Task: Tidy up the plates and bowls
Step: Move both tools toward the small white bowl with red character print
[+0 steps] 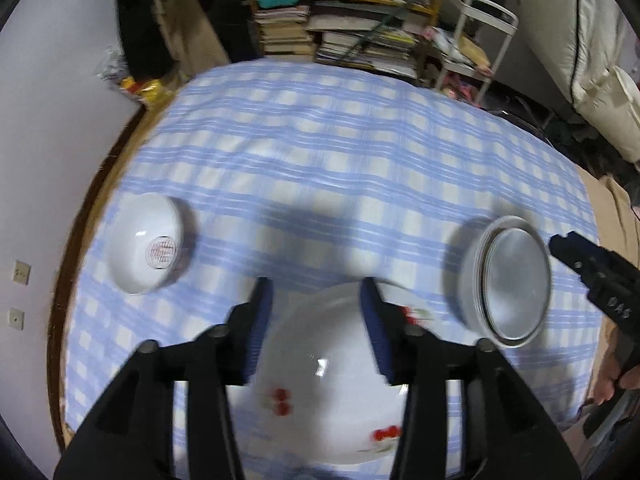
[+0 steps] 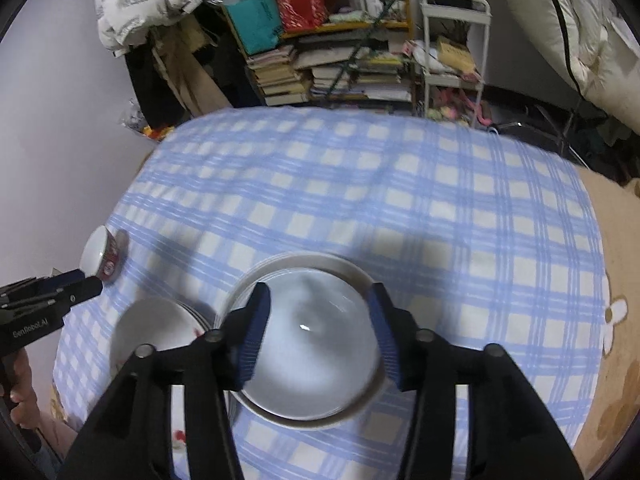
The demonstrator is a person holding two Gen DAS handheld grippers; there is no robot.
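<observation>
Left gripper (image 1: 316, 292): fingers wide apart, holding nothing, cherry bowl (image 1: 332, 376) directly beneath and between them. Right gripper (image 2: 320, 300): also wide apart, empty, over plate stack (image 2: 308, 344). Small bowl (image 1: 146, 248) lies left, nearest left fingers.

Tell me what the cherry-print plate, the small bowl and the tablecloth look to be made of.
Cherry-print plate: likely glazed ceramic, white and glossy with a sharp light glint.
Small bowl: probably glazed porcelain, smooth white with a red printed mark inside.
Tablecloth: woven fabric, matte blue-and-white check with soft wrinkles.
</observation>
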